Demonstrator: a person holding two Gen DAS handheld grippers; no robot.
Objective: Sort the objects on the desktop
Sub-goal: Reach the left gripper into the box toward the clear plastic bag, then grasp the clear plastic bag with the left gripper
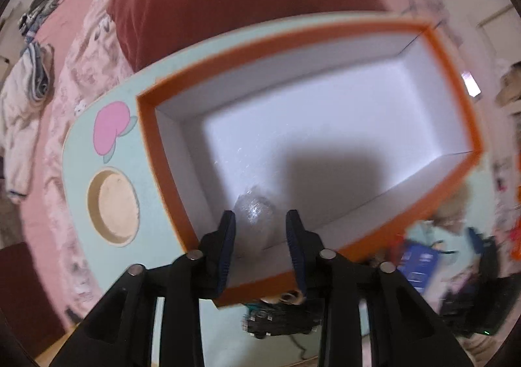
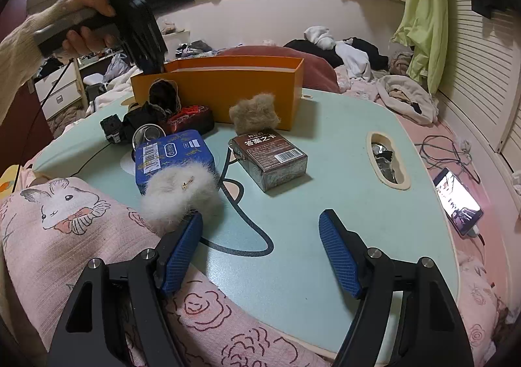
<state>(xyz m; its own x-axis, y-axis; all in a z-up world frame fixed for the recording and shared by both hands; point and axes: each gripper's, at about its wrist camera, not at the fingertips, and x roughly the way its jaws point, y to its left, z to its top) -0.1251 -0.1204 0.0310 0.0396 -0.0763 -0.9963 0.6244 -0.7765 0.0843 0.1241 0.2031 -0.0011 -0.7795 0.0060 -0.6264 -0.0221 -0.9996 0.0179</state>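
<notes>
Left gripper is held over the near end of the orange box, jaws parted; a small clear, shiny object is seen on the white box floor between them, not clamped. Right gripper is spread wide, holding nothing, above the pale green counter. On the counter are noted a blue tin, a brown card box, a white fur piece and a tan fur piece.
</notes>
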